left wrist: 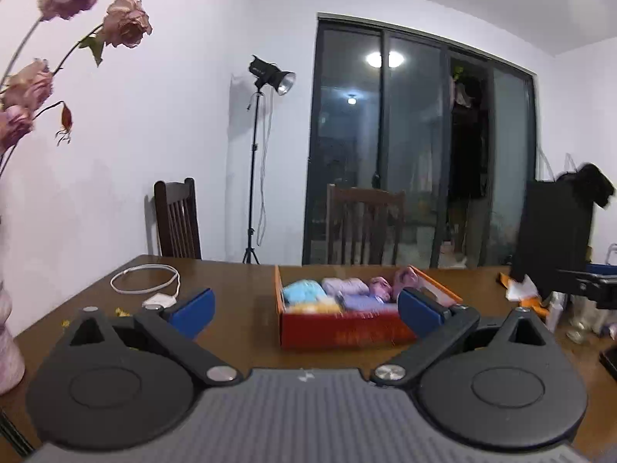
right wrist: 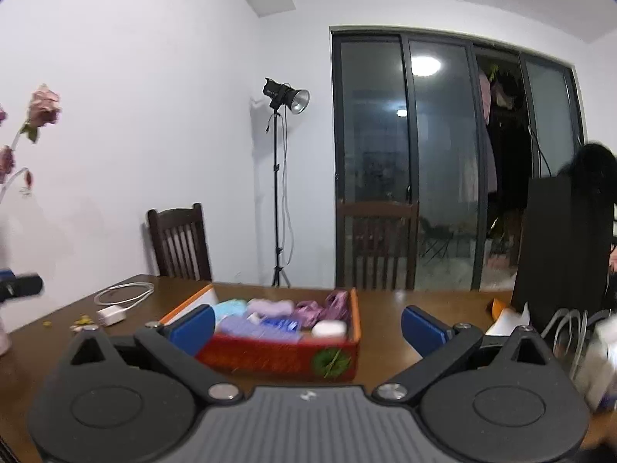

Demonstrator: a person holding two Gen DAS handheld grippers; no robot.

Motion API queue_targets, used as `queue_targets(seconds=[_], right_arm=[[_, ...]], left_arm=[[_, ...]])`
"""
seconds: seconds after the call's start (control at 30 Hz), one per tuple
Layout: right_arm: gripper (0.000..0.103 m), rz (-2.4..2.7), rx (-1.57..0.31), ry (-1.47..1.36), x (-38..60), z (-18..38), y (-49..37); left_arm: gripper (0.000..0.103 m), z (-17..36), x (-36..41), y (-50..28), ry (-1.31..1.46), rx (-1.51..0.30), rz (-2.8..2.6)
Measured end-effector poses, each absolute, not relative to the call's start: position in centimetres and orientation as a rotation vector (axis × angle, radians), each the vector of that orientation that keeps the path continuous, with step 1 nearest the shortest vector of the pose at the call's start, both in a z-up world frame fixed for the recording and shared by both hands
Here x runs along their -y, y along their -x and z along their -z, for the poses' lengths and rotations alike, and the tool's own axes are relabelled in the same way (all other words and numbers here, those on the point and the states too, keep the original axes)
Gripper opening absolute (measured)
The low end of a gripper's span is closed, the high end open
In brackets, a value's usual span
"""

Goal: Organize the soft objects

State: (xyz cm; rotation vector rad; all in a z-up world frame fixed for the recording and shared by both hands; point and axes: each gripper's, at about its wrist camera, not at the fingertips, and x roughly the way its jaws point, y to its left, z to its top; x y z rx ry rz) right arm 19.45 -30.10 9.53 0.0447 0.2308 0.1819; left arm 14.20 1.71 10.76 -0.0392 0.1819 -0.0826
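A red box with an orange rim (left wrist: 343,333) stands on the brown table, filled with several rolled soft items in blue, lilac, pink and yellow (left wrist: 343,291). It also shows in the right wrist view (right wrist: 270,357), where a white roll (right wrist: 328,328) lies at its right end. My left gripper (left wrist: 306,310) is open and empty, held back from the box's near side. My right gripper (right wrist: 308,328) is open and empty, also short of the box.
A white cable and charger (left wrist: 148,283) lie at the table's far left. Dried roses in a pink vase (left wrist: 9,351) stand at the left. A black object (right wrist: 559,258) and white items (right wrist: 601,366) crowd the right side. Two chairs stand behind the table.
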Motion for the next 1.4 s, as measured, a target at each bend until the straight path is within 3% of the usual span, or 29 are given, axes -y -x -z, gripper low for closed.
queue_targets(seconds=[0.3,0.53,1.4], right_arm=[[0.103,-0.252,-0.206,-0.032,26.8,-6.7,-9.5],[0.103,-0.263,-0.235,-0.092,26.5,-2.9,-2.6],[0.103,-0.260,-0.225,-0.073,25.5,-2.8,-2.8]], left_arm=[[0.103,-7.0,-0.9,-3.4,0.013,-0.093,0.038],[0.103,-4.1,-0.3,-1.7,0.048,-0.213,0.094],[0.103,-4.8,0.4,-0.9,0.006,-0.141,0.078]])
